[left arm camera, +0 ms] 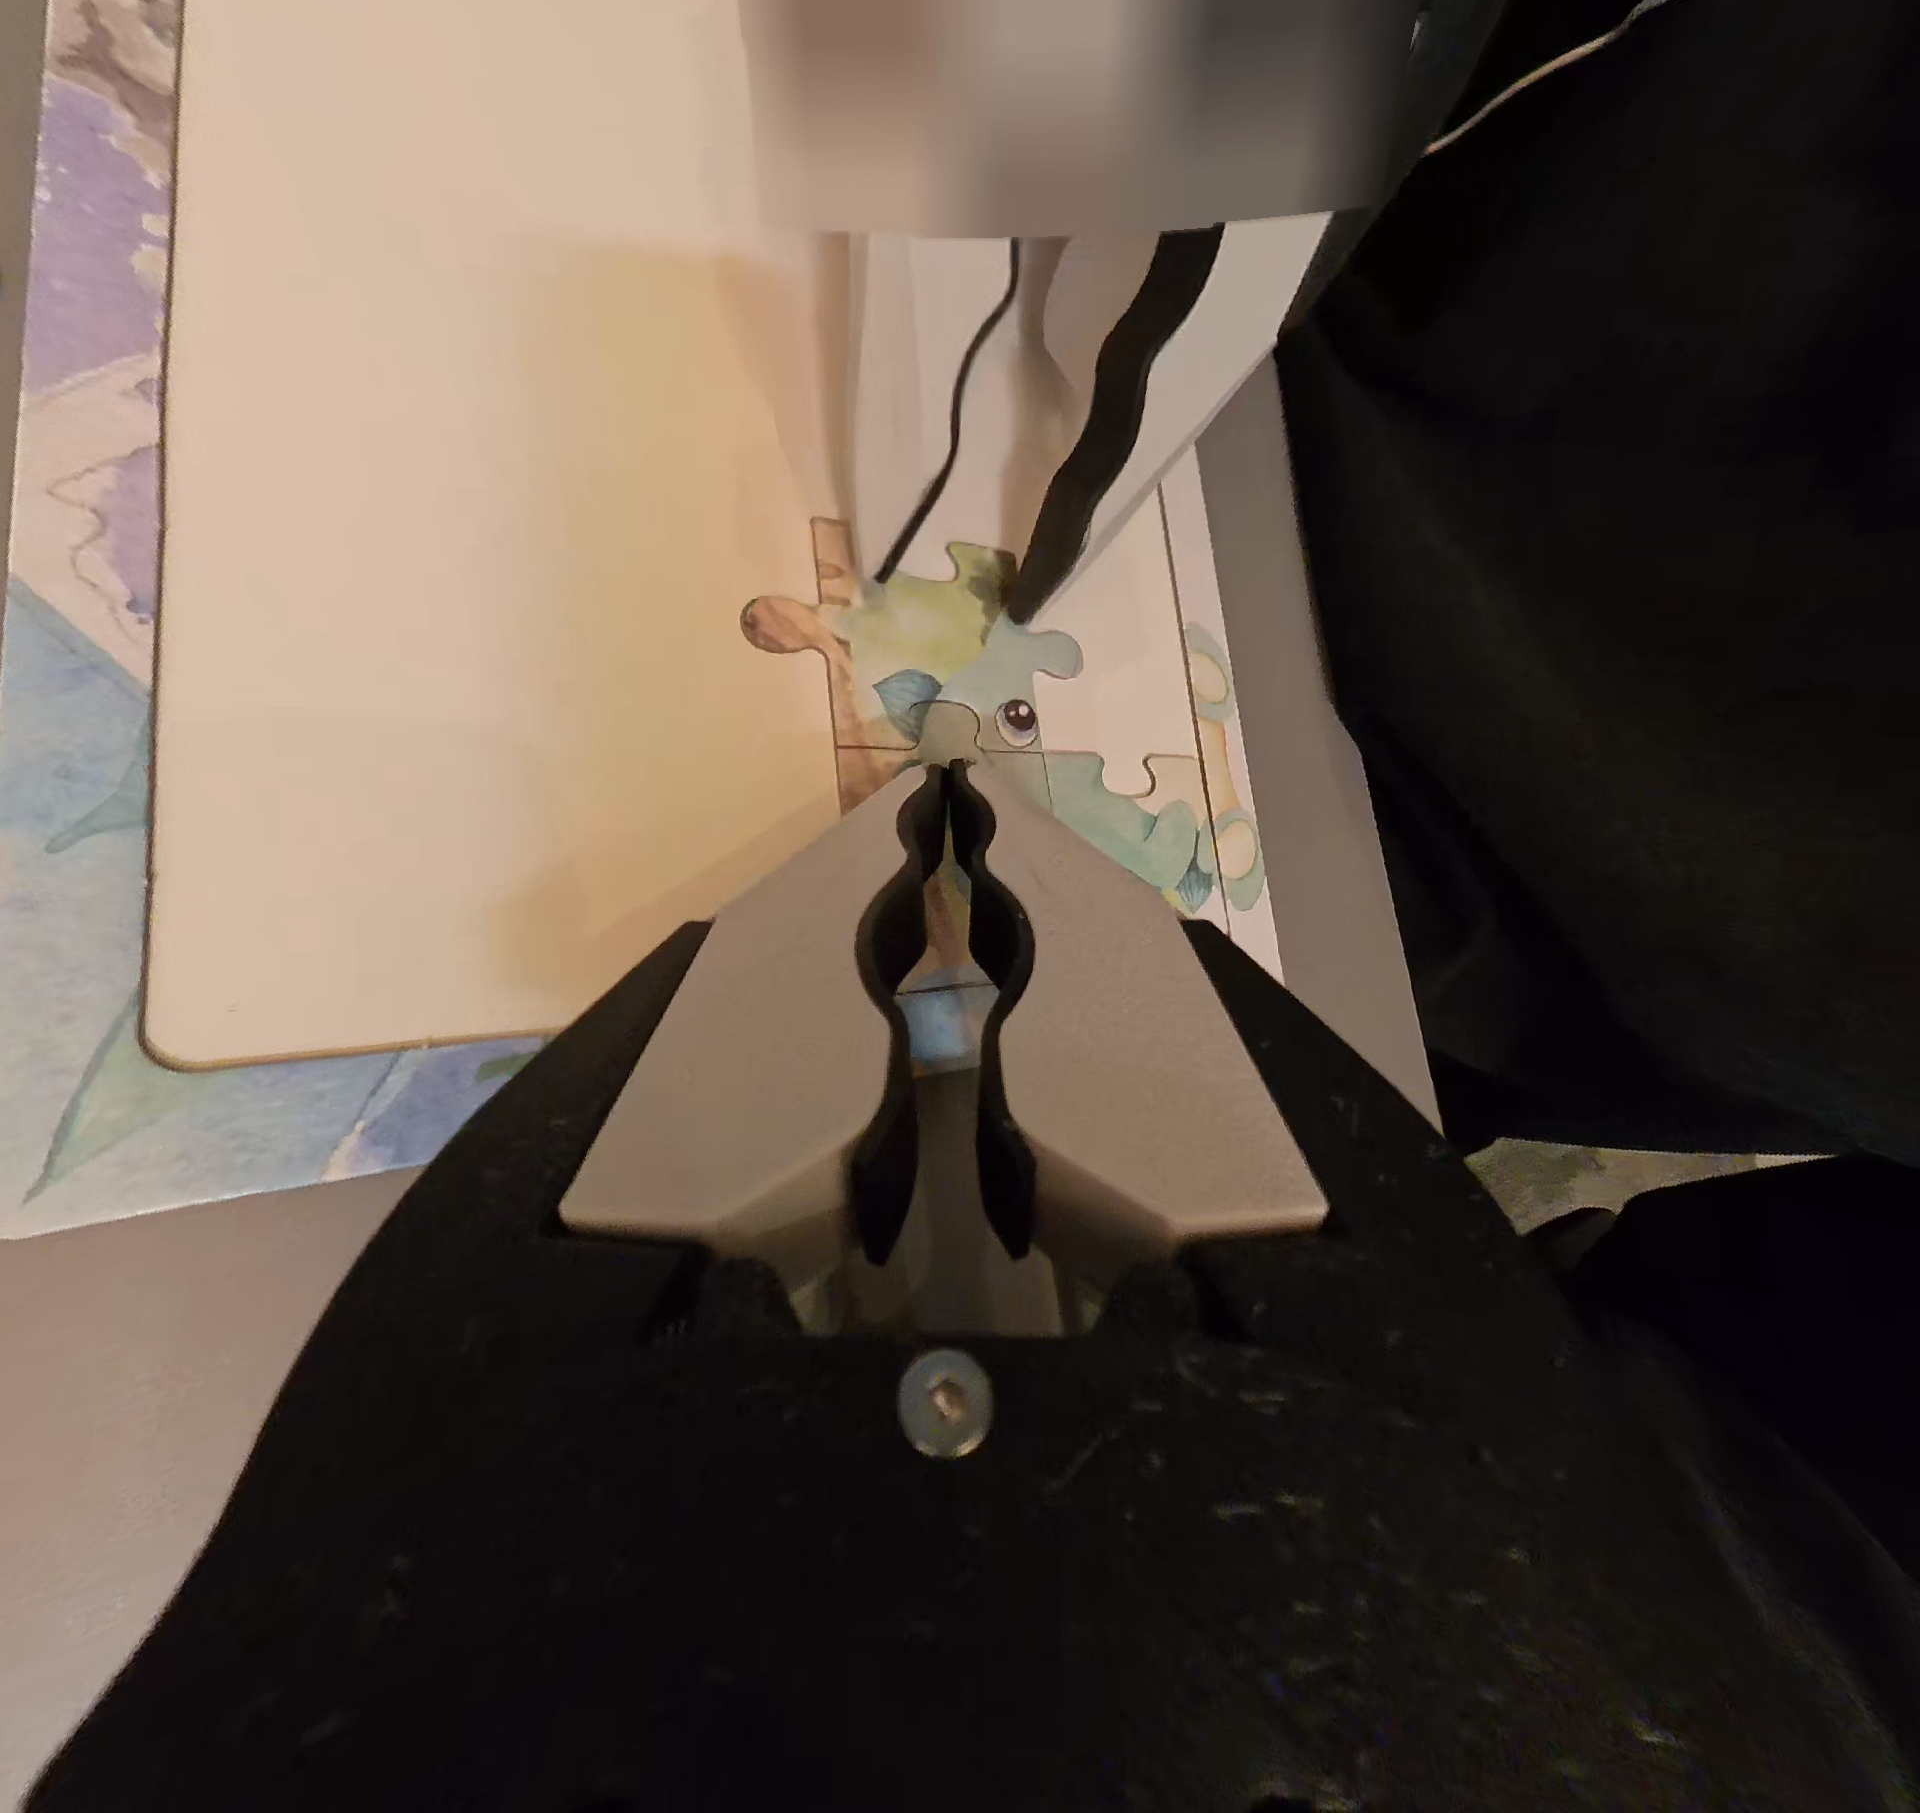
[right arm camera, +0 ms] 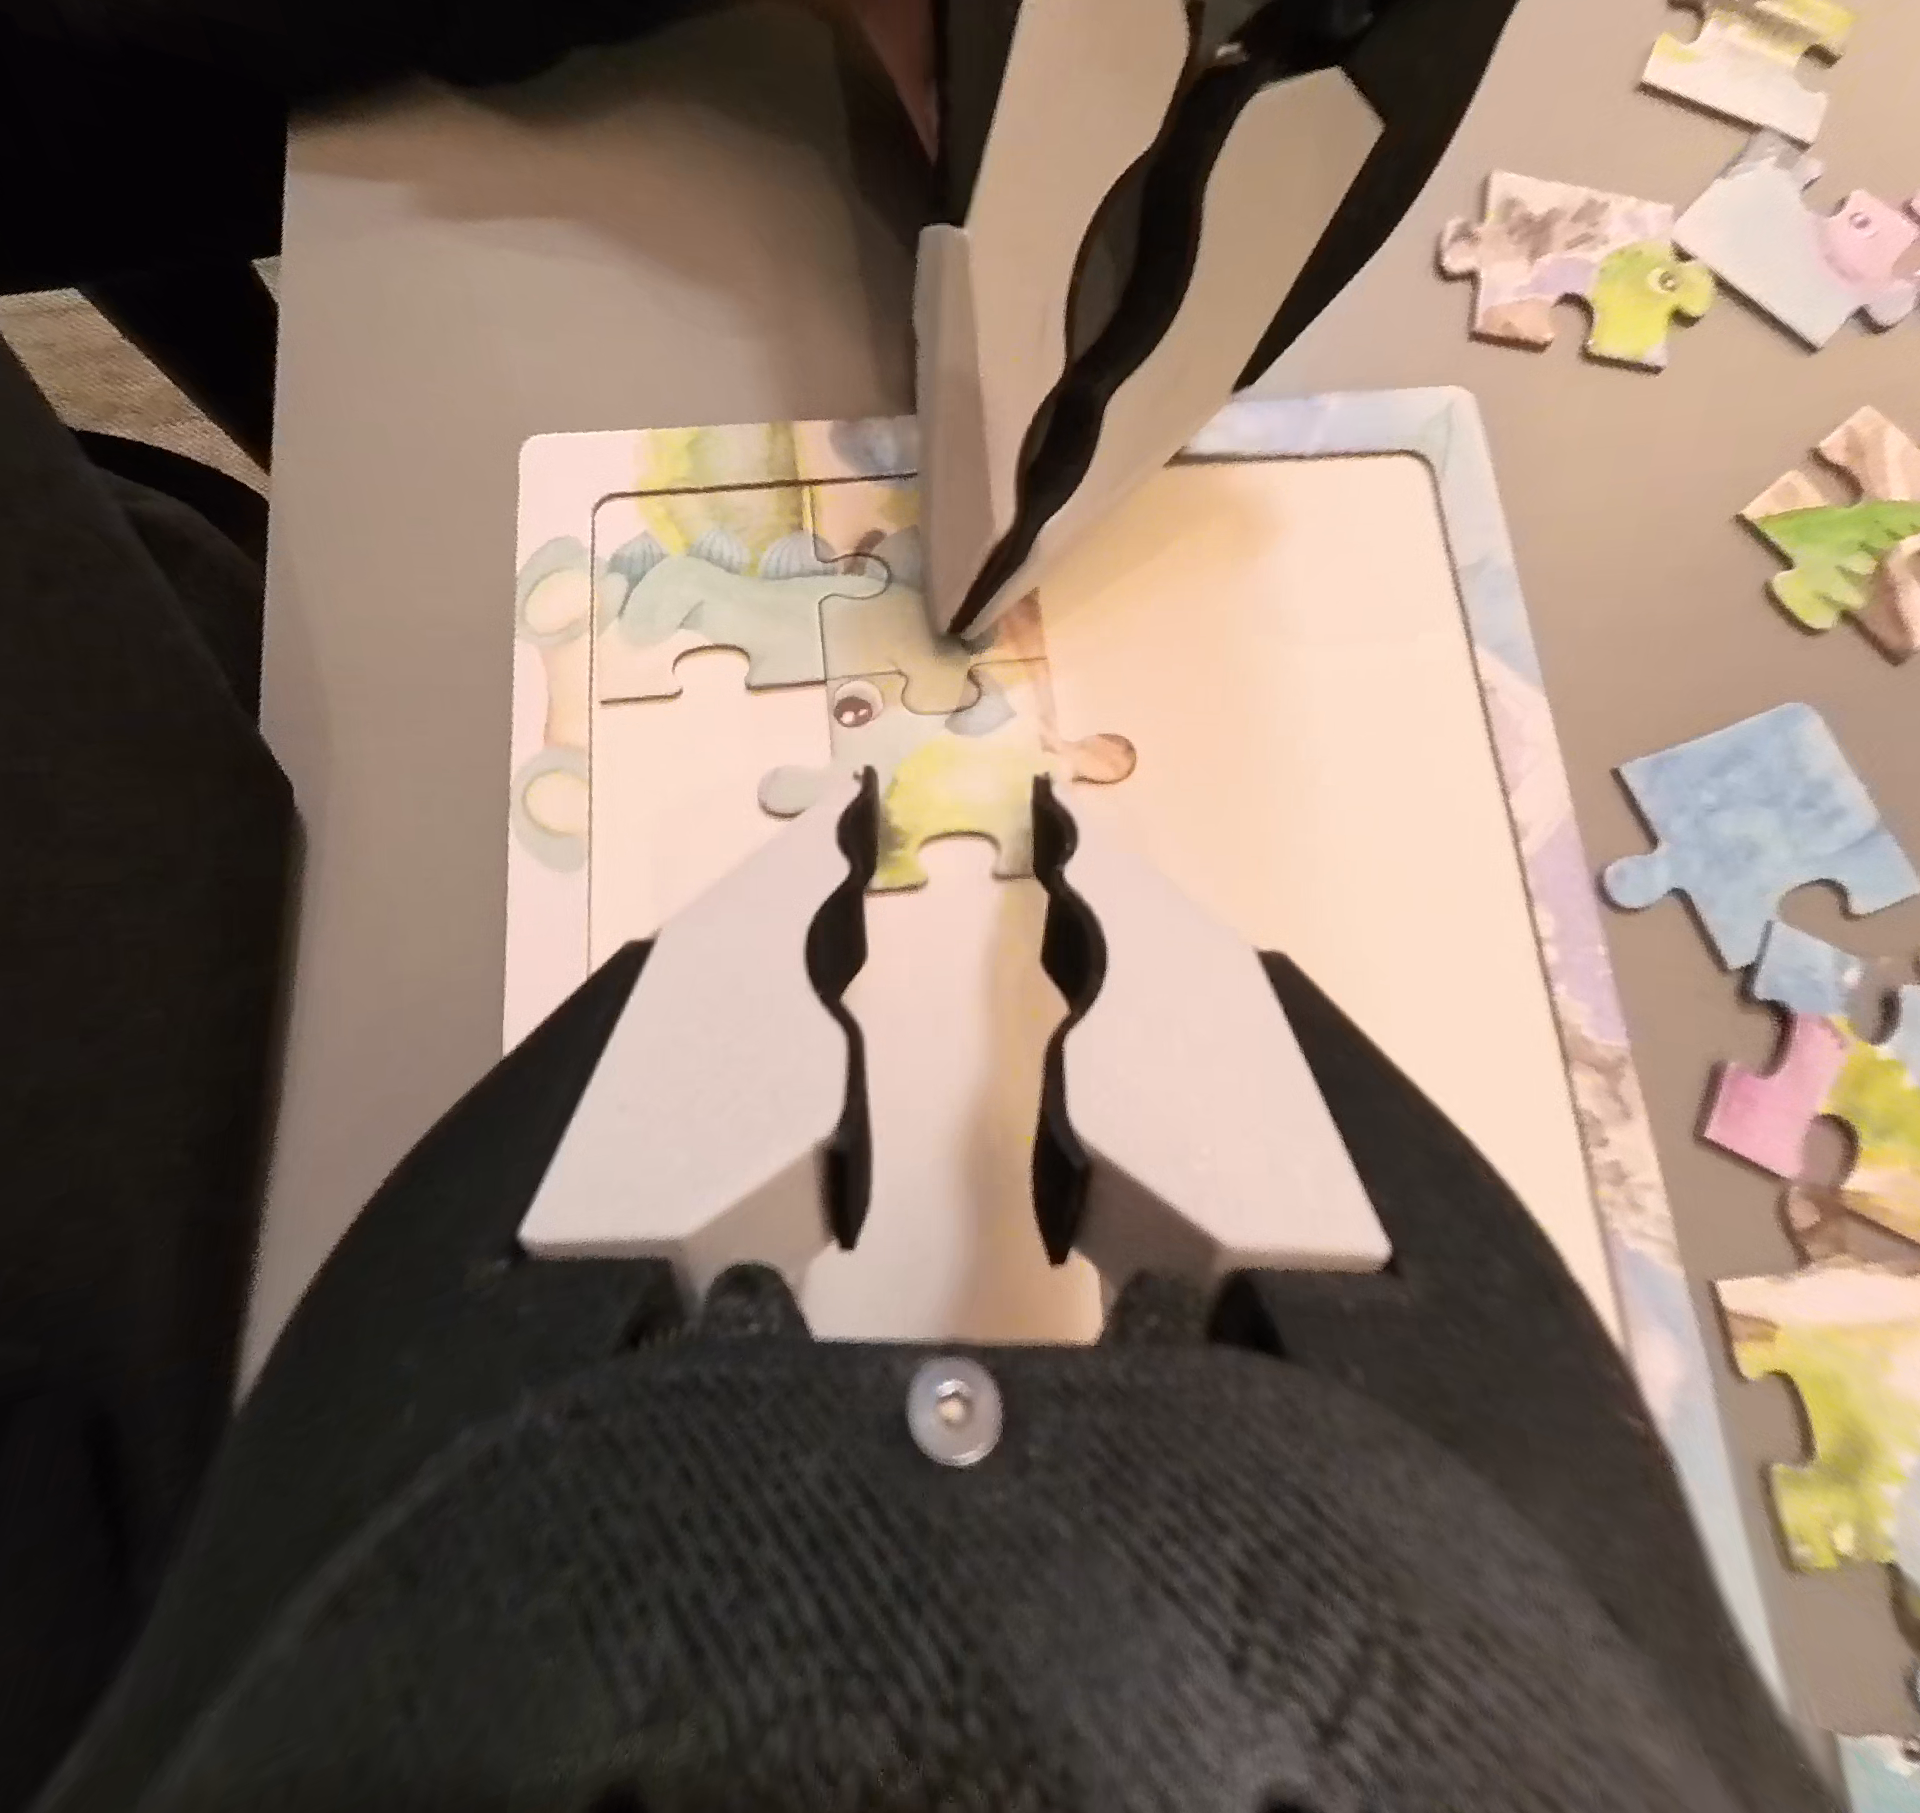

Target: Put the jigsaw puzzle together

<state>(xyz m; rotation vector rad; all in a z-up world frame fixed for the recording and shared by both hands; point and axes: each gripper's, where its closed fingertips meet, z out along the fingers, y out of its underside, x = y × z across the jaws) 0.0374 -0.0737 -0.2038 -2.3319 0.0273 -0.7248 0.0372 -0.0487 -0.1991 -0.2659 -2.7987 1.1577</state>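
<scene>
Here, left gripper (right arm camera: 966,633) fingers (left arm camera: 971,807) closed on piece (right arm camera: 894,657).

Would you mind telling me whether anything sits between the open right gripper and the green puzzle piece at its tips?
Nothing visible does: the right gripper straddles the green piece directly. The left gripper presses farther along, beyond that piece.

puzzle pieces (right arm camera: 1766,828): matt printed card | tray (left arm camera: 416,516): smooth card | table (right arm camera: 1621,340): matt grey

Warm dim light, soft blur
</scene>
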